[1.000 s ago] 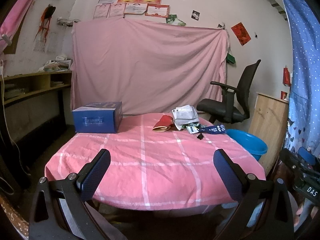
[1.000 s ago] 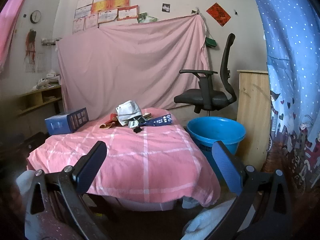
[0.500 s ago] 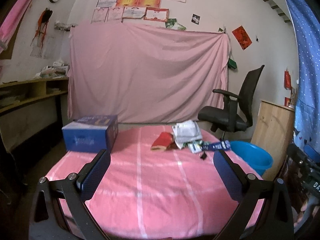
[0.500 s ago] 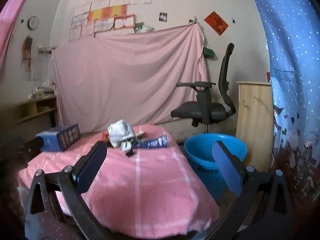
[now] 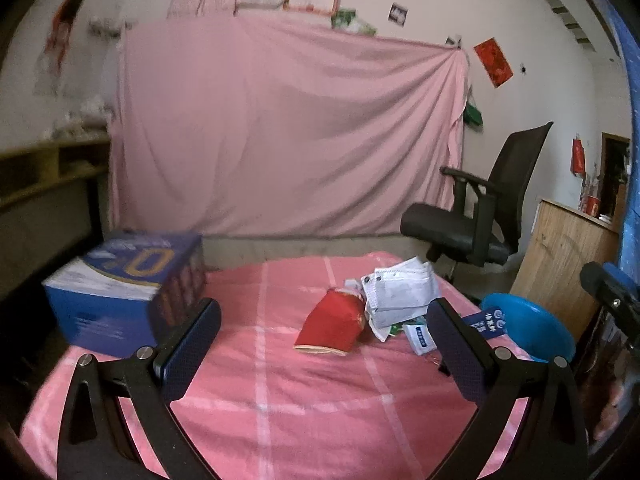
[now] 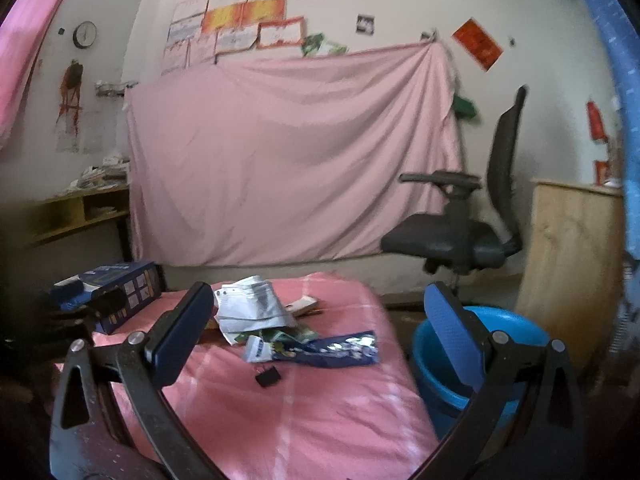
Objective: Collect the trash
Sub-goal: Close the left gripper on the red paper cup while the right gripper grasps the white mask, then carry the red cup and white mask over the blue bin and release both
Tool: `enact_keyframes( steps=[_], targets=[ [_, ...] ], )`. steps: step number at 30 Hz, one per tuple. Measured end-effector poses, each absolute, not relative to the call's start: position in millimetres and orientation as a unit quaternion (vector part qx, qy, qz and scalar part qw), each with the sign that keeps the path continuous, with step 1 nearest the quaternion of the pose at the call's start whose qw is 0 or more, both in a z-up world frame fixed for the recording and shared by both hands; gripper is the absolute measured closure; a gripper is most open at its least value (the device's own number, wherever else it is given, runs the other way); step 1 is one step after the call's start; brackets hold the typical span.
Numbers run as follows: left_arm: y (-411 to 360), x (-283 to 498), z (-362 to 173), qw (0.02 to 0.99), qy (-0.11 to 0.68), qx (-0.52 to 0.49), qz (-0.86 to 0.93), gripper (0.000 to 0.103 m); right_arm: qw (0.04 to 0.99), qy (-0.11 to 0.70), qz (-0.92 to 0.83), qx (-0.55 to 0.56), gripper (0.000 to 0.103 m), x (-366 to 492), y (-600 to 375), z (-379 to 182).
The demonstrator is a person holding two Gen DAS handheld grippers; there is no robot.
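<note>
Blue plastic basin (image 6: 520, 328) sat on the floor just right of the table (image 5: 280, 420), round, smooth-walled; what I could see of its inside showed nothing in it. Blue cardboard box (image 5: 120, 304) stood closed at the table's left edge, glossy print on top.

Trash was piled at the table's far right, all on the pink checked cloth: red pouch (image 5: 332, 324), soft and flattened, lying on its side; white crumpled paper bag (image 5: 400, 292) touching it on the right; dark blue foil wrapper (image 6: 340, 350), long and shiny, in front of the bag; small white packet (image 6: 258, 349) at the wrapper's left end; small black clip (image 6: 268, 376) just in front, apart from the rest.

Left gripper (image 5: 324, 352) hung over the table, jaws spread wide, nothing between them. Right gripper (image 6: 316, 340) same: jaws fully apart, empty, wrapper and clip framed between the fingers but untouched. Black mesh office chair (image 6: 460, 236) behind the basin.
</note>
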State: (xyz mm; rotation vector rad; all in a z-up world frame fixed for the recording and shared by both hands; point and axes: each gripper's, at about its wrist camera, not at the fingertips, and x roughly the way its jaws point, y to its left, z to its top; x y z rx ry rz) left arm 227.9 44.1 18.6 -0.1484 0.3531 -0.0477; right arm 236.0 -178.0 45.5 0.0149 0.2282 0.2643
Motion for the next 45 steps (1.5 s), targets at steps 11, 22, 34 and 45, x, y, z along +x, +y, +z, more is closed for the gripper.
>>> enact_keyframes(
  steps=[11, 22, 34, 45],
  targets=[
    [51, 284, -11, 0.962, 0.263, -0.054, -0.050, 0.012, 0.962, 0.196, 0.190, -0.026, 0.006, 306, -144, 26],
    [29, 309, -30, 0.938, 0.339, -0.013, -0.071, 0.034, 0.921, 0.298, 0.248, -0.047, 0.014, 360, -113, -4],
    [27, 311, -29, 0.934, 0.351, 0.005, -0.069, 0.078, 0.904, 0.326, 0.275, -0.026, 0.055, 376, -114, -22],
    [47, 290, -18, 0.955, 0.293, -0.030, -0.038, 0.097, 0.927, 0.244, 0.283, 0.036, 0.070, 355, -144, -6]
  ],
)
